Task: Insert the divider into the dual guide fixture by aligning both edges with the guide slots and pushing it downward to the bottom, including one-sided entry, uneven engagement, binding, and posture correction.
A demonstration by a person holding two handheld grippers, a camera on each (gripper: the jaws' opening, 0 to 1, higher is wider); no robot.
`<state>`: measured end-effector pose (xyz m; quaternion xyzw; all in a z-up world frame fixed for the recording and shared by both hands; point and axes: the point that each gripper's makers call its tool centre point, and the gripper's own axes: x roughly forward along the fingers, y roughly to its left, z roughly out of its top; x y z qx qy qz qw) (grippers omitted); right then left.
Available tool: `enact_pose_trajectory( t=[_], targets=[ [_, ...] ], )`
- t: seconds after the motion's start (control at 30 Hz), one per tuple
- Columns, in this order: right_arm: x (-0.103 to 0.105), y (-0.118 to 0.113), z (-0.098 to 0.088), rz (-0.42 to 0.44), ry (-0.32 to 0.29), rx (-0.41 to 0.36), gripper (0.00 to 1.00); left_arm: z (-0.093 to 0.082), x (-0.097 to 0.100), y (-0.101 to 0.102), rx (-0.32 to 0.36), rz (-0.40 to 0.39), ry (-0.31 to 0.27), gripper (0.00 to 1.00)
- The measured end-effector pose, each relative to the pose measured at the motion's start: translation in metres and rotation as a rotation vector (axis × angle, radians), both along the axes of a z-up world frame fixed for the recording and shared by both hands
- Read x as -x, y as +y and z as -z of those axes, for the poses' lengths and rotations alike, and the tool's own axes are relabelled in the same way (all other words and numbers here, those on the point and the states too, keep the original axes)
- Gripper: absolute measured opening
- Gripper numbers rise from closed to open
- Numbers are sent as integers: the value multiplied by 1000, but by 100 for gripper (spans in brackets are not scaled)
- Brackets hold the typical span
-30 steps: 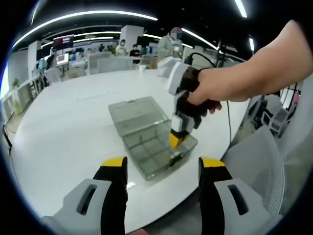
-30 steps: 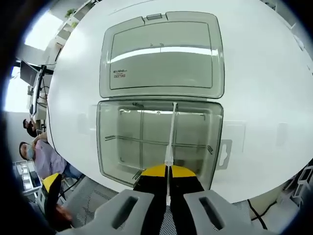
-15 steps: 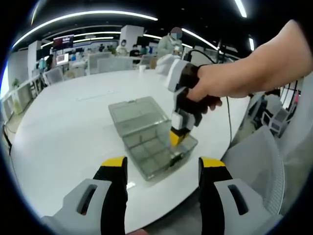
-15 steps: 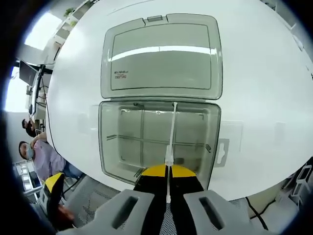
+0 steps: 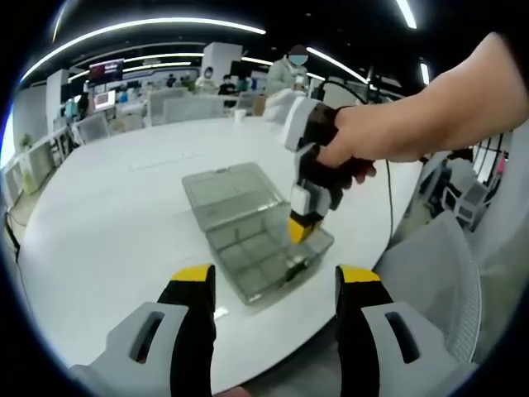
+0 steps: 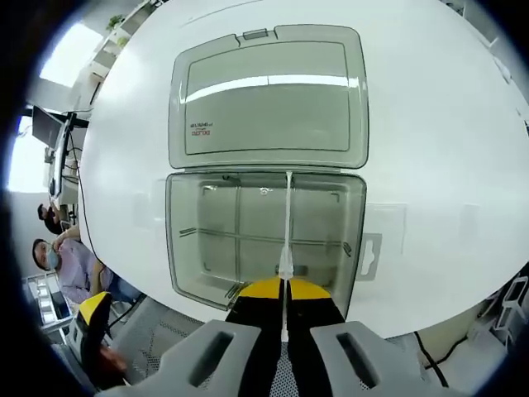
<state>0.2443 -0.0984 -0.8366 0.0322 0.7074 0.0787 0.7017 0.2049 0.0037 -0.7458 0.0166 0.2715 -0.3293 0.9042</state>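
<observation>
A clear grey plastic box [image 6: 264, 236] lies open on the white table, its lid [image 6: 269, 99] folded flat behind it; the left gripper view shows the same box [image 5: 260, 248]. Thin dividers cross its inside. My right gripper [image 6: 286, 289] is shut on a thin clear divider [image 6: 288, 223], held edge-on above the box and reaching toward its far wall. In the left gripper view the right gripper [image 5: 299, 227], held by a person's hand [image 5: 364, 145], points down over the box's right end. My left gripper [image 5: 274, 277] stands open before the box, holding nothing.
The round white table [image 5: 107, 215] carries the box near its front edge. A grey mesh chair [image 5: 438, 273] stands at the right. Desks, chairs and several people fill the office behind. A seated person [image 6: 62, 265] appears at the left of the right gripper view.
The right gripper has risen slightly with the divider, so the box looks a little smaller in its view. The left gripper has stayed still.
</observation>
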Motion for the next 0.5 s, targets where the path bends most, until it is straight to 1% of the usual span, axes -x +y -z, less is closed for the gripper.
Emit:
enact_pose_trajectory(
  t=[0.1, 0.27, 0.33, 0.37, 0.4, 0.5],
  targets=[
    [3, 3, -2, -22, -22, 3, 0, 0, 1, 0, 0, 0, 0, 56],
    [3, 3, -4, -5, -7, -5, 0, 0, 2, -1, -3, 2, -1, 56],
    [3, 3, -4, -7, -14, -5, 0, 0, 2, 0, -3, -1, 0, 56],
    [2, 3, -4, -27, -19, -3, 0, 0, 2, -1, -4, 0, -1, 56],
    [1, 2, -3, -27, -19, 0, 0, 0, 2, -1, -4, 0, -1, 56],
    [0, 2, -2, -23, -8, -1, 0, 0, 2, -1, -4, -1, -1, 56]
  ],
)
